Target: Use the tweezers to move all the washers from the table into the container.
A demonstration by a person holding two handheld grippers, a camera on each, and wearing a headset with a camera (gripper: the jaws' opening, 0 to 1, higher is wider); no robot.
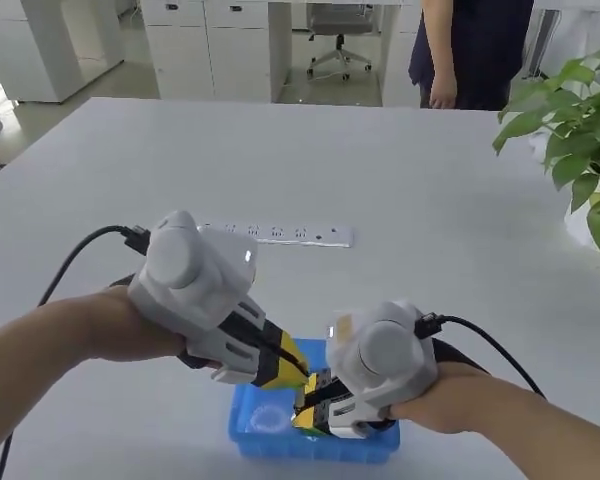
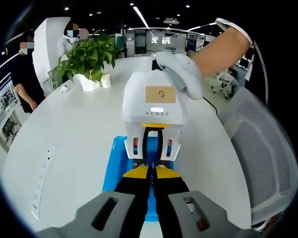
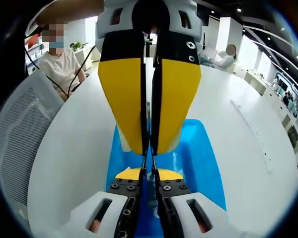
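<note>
Both grippers meet tip to tip over a blue container (image 1: 248, 440) near the table's front edge. My left gripper (image 1: 298, 372) comes in from the left with its yellow-tipped jaws pressed together. My right gripper (image 1: 308, 402) faces it from the right, its jaws also closed. In the right gripper view a thin metal strip, the tweezers (image 3: 148, 116), runs from the left gripper (image 3: 148, 150) down into my right gripper (image 3: 148, 173) above the container (image 3: 201, 153). The left gripper view shows my left gripper (image 2: 149, 171) against the right gripper (image 2: 148, 159), over the container (image 2: 114, 166). A pale round shape (image 1: 268, 418) lies on the container's floor.
A white power strip (image 1: 280, 234) lies flat at mid-table. A potted green plant (image 1: 578, 130) stands at the right edge. A person (image 1: 470, 50) stands beyond the far edge, near an office chair (image 1: 338, 40). Black cables trail from both grippers.
</note>
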